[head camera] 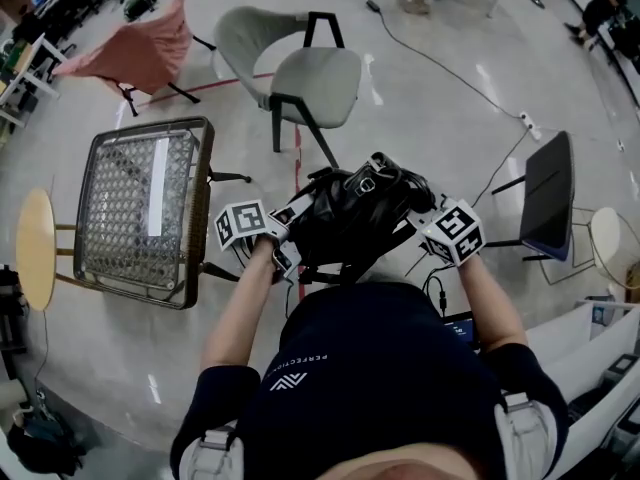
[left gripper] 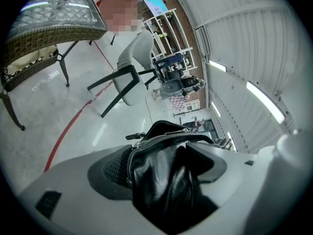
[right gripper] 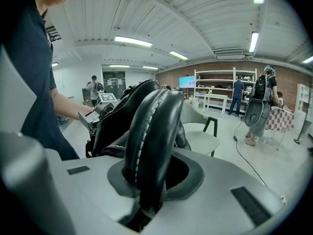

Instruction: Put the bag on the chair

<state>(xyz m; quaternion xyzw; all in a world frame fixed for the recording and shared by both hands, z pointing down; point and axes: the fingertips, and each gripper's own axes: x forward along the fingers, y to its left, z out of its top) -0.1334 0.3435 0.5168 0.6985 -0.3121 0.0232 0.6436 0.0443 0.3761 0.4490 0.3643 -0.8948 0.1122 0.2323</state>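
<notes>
A black leather bag (head camera: 345, 218) hangs in the air between both grippers, in front of the person's chest. My left gripper (head camera: 283, 240) is shut on the bag's leather edge (left gripper: 166, 180) beside its zipper. My right gripper (head camera: 425, 226) is shut on the bag's padded strap (right gripper: 149, 146), which arches up out of its jaws. The grey chair (head camera: 305, 83) stands on the floor a short way beyond the bag, seat bare; it also shows as the grey chair (left gripper: 134, 65) in the left gripper view and the grey chair (right gripper: 205, 138) behind the strap.
A wicker-framed glass table (head camera: 145, 208) stands at the left, with a round wooden stool (head camera: 35, 248) beside it. A pink-draped chair (head camera: 140, 53) is far left, a dark chair (head camera: 550, 193) at the right. A cable (head camera: 450, 73) and red tape line (head camera: 298, 158) cross the floor.
</notes>
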